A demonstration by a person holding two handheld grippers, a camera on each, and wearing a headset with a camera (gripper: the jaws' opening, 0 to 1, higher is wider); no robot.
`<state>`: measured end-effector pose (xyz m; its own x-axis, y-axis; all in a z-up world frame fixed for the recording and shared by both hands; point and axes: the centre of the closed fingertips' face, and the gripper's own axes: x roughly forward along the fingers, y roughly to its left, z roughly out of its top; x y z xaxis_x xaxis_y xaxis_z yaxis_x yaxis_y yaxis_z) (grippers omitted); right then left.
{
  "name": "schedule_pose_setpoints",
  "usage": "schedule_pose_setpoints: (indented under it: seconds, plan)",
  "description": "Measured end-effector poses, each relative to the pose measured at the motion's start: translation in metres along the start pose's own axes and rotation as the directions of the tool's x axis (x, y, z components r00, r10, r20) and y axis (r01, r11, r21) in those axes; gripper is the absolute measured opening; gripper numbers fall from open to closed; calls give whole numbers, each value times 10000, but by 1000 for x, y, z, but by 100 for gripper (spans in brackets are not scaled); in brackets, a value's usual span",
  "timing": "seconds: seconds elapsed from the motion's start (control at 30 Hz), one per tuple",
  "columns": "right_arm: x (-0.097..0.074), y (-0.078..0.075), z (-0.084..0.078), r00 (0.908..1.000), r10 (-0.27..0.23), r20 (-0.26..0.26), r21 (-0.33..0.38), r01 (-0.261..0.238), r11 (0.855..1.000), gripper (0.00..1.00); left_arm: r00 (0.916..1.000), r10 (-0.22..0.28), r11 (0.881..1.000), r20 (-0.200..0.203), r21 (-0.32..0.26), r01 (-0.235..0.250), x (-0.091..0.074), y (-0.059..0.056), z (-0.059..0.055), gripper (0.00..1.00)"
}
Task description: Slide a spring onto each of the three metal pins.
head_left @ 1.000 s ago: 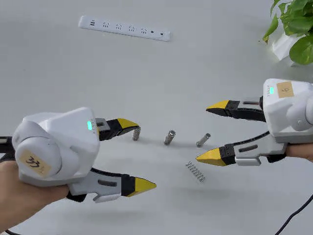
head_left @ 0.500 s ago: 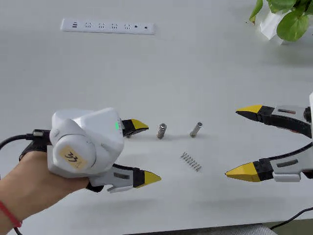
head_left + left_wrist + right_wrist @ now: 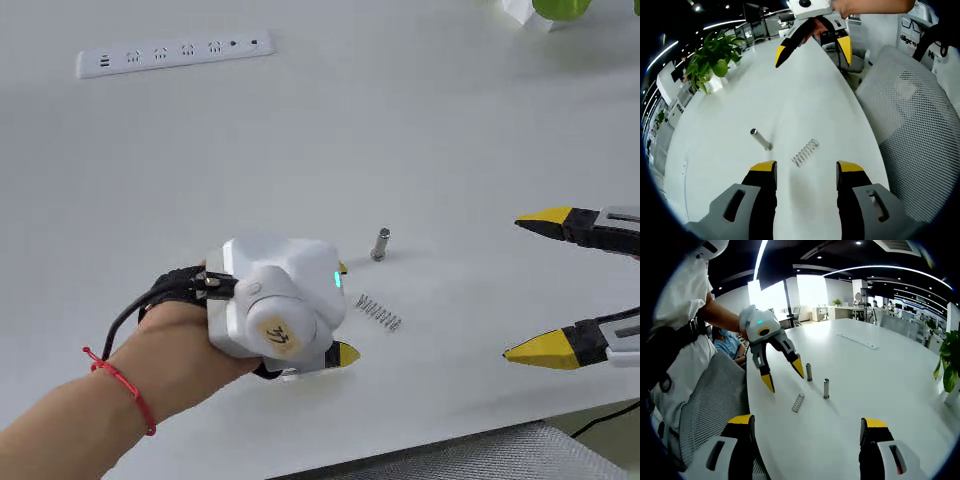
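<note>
The left gripper stood with its jaws wide open and empty. The loose spring lay flat on the white surface just ahead at twelve o'clock, between the tips and not yet touched. The bare pin stood near the spring, at about ten o'clock from it in the left gripper view. In the right gripper view a sprung pin stood just beyond, close by the left jaws. The right gripper hung well apart at three o'clock in the head view, jaws spread wide, holding nothing. The likely trouble was that the thin coil could roll or squirt out if the tips closed off-centre, or be crushed by a hard pinch. A low sweep could also tip either pin, and a flicked spring might drop off the surface's near edge.
</note>
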<state>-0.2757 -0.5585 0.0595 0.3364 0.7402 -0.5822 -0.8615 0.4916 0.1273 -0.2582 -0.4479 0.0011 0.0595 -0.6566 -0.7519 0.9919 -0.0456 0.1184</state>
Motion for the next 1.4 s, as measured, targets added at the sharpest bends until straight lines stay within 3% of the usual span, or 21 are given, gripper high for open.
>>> schedule_pose_setpoints:
  seconds: [0.2, 0.3, 0.57, 0.67, 0.87, 1.17, 1.4]
  plan:
    - [-9, -3, -9, 9991, -368, 232, 214, 363, 9991, 84, 9973, -285, 9993, -678, 228, 301, 18, 0, -6, 38]
    - [-13, -4, -13, 9979, -564, 313, 367, 553, 9978, 83, 9958, -379, 9983, -829, 401, 414, 23, 0, -6, 36]
    - [-24, -4, -22, 9938, -1014, 449, 723, 980, 9926, 80, 9888, -648, 9974, -1342, 227, 684, 37, -2, -13, 30]
    - [-27, -6, -23, 9912, -1198, 569, 881, 1146, 9895, 79, 9855, -525, 9983, -1615, 170, 560, 38, 0, -18, 25]
    - [-25, -5, -22, 9893, -1295, 677, 989, 1225, 9875, 78, 9853, -378, 9989, -1668, -339, 325, 36, -1, -22, 22]
    - [-22, -6, -20, 9889, -1284, 741, 926, 1214, 9883, 77, 9851, -468, 9971, -1655, -674, 360, 35, -7, -25, 10]
    - [-25, -5, -22, 9894, -1277, 696, 944, 1209, 9882, 78, 9849, -398, 9961, -1683, -847, 258, 34, -7, -26, 9]
